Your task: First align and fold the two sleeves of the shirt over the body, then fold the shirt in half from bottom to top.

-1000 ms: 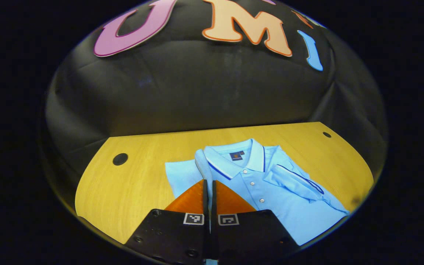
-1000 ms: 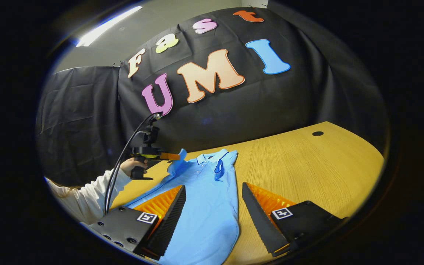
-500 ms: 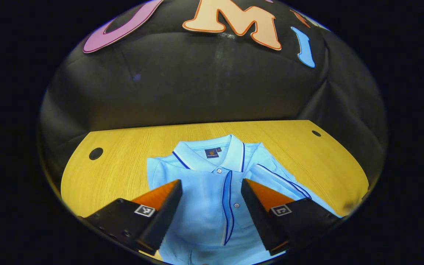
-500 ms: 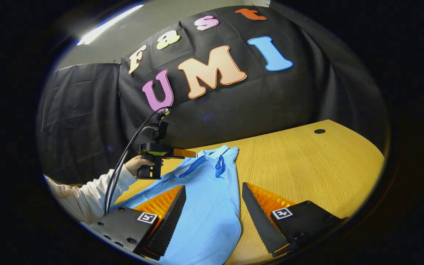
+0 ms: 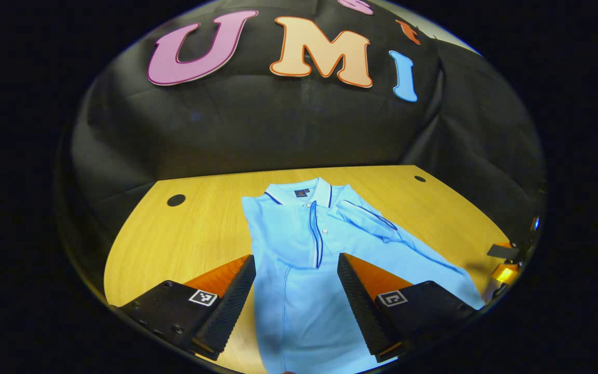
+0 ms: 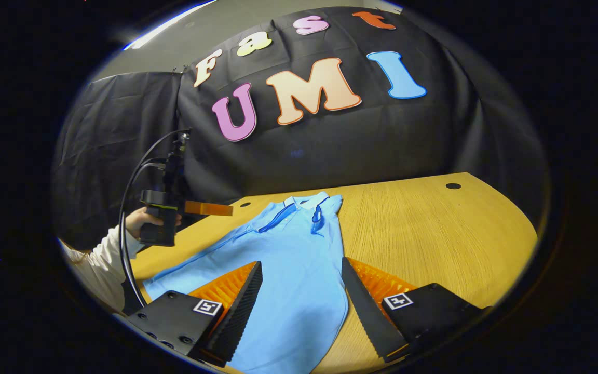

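A light blue polo shirt (image 5: 304, 270) lies flat on the wooden table (image 5: 195, 234), collar at the far end. Both sleeves are folded over the body: the left sleeve (image 5: 313, 239) with dark trim lies along the button line, and the right sleeve (image 5: 369, 218) slants across the chest. My left gripper (image 5: 296, 296) hovers open above the shirt's lower body, with nothing between its fingers. My right gripper (image 6: 301, 306) is open over the shirt (image 6: 288, 254) near its hem. In the right gripper view, a hand in a white sleeve holds the left gripper (image 6: 221, 209) above the shirt's left side.
The table has round cable holes at the far left (image 5: 176, 200) and far right (image 6: 453, 186). Bare wood (image 6: 434, 228) stretches to the right of the shirt. Black cloth closes the booth behind the table.
My left gripper opened and let go of the left sleeve, which now lies over the body. It then drew back toward the shirt's lower part. The right gripper barely moved.
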Tool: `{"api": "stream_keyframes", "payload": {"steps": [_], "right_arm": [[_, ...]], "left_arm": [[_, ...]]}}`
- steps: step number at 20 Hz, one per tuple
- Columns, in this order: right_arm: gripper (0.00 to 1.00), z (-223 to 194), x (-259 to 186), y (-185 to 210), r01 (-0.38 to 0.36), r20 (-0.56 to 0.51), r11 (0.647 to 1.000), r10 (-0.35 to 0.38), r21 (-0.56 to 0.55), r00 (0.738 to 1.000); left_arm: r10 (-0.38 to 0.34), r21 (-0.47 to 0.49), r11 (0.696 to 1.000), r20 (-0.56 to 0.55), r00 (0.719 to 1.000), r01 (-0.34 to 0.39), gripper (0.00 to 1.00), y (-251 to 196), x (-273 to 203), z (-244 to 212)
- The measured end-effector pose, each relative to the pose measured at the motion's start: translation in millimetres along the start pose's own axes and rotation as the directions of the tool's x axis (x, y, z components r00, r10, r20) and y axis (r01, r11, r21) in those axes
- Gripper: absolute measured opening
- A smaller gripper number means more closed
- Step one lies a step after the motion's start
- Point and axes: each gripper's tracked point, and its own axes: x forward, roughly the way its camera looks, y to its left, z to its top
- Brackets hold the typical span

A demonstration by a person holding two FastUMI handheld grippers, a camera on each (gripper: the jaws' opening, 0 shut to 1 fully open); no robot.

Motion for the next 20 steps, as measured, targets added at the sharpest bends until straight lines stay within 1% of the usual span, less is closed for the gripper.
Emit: {"api": "stream_keyframes", "payload": {"steps": [2,5,6,9,13,14,16,20], "right_arm": [[0.97,-13,-12,5,0.003,-0.028,0.999,-0.004,-0.037,1.0],[0.97,-35,-27,18,-0.001,-0.061,0.999,-0.002,-0.054,0.998],[0.97,-42,-32,22,-0.003,-0.071,0.999,-0.001,-0.054,0.997],[0.97,-60,-47,33,-0.013,-0.093,0.998,0.008,-0.053,0.996],[0.97,-79,-66,33,0.011,-0.116,0.998,-0.019,-0.07,0.993],[0.97,-85,-71,34,0.016,-0.123,0.997,-0.025,-0.071,0.992],[0.97,-96,-78,32,0.029,-0.14,0.996,-0.041,-0.09,0.989],[0.97,-112,-81,31,0.038,-0.175,0.99,-0.062,-0.135,0.983]], "left_arm": [[-0.016,-0.001,1.0,0.014,1.0,0.016,0.95,-10,-39,-24],[-0.013,-0.02,1.0,0.014,1.0,0.013,0.95,-20,-88,-63],[-0.01,-0.035,0.999,0.009,1.0,0.011,0.95,-23,-100,-76],[-0.034,-0.111,0.993,-0.011,0.999,0.033,0.95,-39,-139,-119],[0.008,-0.123,0.992,-0.041,0.999,-0.013,0.95,-42,-168,-161],[0.006,-0.125,0.992,-0.047,0.999,-0.011,0.95,-47,-171,-169],[-0.001,-0.134,0.991,-0.051,0.999,-0.006,0.95,-54,-178,-180],[0.019,-0.117,0.993,-0.061,0.998,-0.026,0.95,-56,-177,-190]]}}
